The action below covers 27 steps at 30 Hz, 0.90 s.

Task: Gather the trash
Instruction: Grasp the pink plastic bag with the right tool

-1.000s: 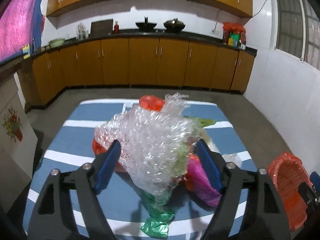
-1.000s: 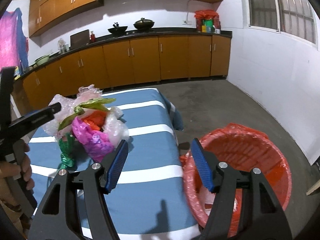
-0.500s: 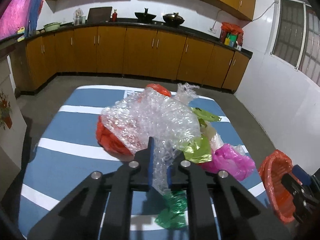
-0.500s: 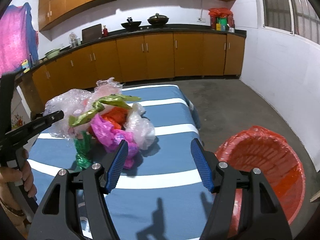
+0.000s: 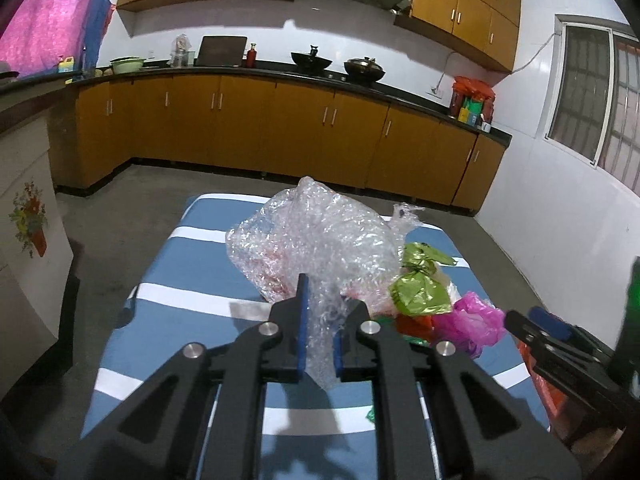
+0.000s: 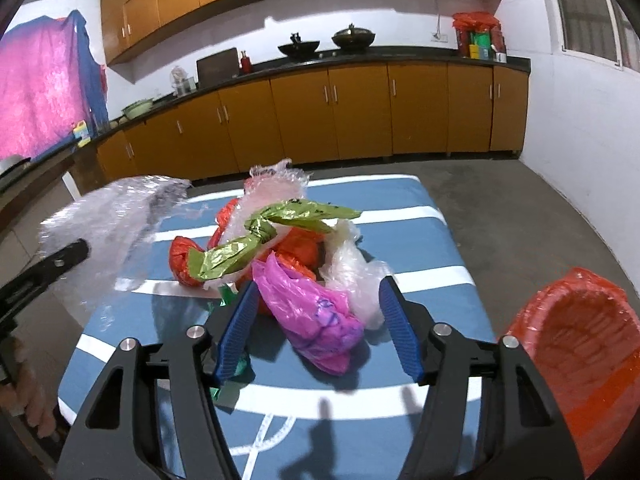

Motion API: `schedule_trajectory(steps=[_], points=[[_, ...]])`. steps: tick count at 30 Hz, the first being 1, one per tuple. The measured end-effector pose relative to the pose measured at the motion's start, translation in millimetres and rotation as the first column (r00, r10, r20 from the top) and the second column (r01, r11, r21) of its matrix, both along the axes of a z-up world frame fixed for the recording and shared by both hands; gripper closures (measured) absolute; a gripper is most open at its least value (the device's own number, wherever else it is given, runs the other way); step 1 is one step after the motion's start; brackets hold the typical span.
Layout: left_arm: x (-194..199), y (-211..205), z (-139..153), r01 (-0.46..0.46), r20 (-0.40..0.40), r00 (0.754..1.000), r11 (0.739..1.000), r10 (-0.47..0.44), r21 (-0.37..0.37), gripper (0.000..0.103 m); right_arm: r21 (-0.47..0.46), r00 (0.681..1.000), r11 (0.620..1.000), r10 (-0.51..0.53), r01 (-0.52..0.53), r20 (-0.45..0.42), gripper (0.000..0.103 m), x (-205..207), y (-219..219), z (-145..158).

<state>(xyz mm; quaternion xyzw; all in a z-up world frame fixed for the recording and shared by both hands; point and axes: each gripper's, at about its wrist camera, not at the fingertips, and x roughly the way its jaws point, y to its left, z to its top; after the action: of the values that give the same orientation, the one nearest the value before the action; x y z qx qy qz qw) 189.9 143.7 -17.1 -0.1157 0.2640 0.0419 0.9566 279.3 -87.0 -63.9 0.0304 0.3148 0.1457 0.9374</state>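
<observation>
We hold the left gripper [image 5: 319, 322] clamped on the bubble wrap [image 5: 320, 246] above the table [image 6: 420, 216], while the wide-open, empty right gripper [image 6: 316, 330], nearer the red bin [image 6: 576, 352] at its right, straddles the pink bag [image 6: 316, 316].

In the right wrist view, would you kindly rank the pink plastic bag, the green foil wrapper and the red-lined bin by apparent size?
1. Red-lined bin, though nearness and cropping inflate it.
2. Pink plastic bag and green foil wrapper: too alike to rank.
</observation>
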Motion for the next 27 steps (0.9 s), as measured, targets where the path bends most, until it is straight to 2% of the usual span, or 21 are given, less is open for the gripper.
schedule_trajectory(steps=[3,6,8,11,13,27], points=[[-4.8,4.0,1.2,-0.012,0.002,1.0,1.0,0.012,0.004,0.092,-0.004,1.0,1.0,0.01,-0.01,-0.026,0.046,9.6,7.7,-7.1],[-7.9,9.1,0.5,-0.018,0.0,1.0,1.0,0.018,-0.003,0.092,-0.022,0.998,0.999,0.027,-0.028,-0.049,0.055,12.7,15.7,-13.8],[-10.3,8.7,0.9,-0.02,-0.002,1.0,1.0,0.02,-0.004,0.092,-0.029,0.997,0.999,0.039,-0.042,-0.072,0.071,14.8,17.9,-17.8],[-12.3,10.1,1.5,-0.02,-0.002,1.0,1.0,0.02,-0.004,0.092,-0.018,0.995,0.999,0.049,-0.051,-0.081,0.087,11.5,14.4,-19.2],[-12.1,11.2,1.2,-0.02,-0.002,1.0,1.0,0.02,-0.007,0.092,-0.015,0.995,0.998,0.055,-0.057,-0.079,0.092,6.8,12.8,-17.8],[-18.4,1.6,5.1,0.001,0.003,1.0,1.0,-0.001,-0.016,0.092,0.045,0.995,0.996,0.085,-0.083,-0.042,0.096,-25.8,-9.5,8.1]])
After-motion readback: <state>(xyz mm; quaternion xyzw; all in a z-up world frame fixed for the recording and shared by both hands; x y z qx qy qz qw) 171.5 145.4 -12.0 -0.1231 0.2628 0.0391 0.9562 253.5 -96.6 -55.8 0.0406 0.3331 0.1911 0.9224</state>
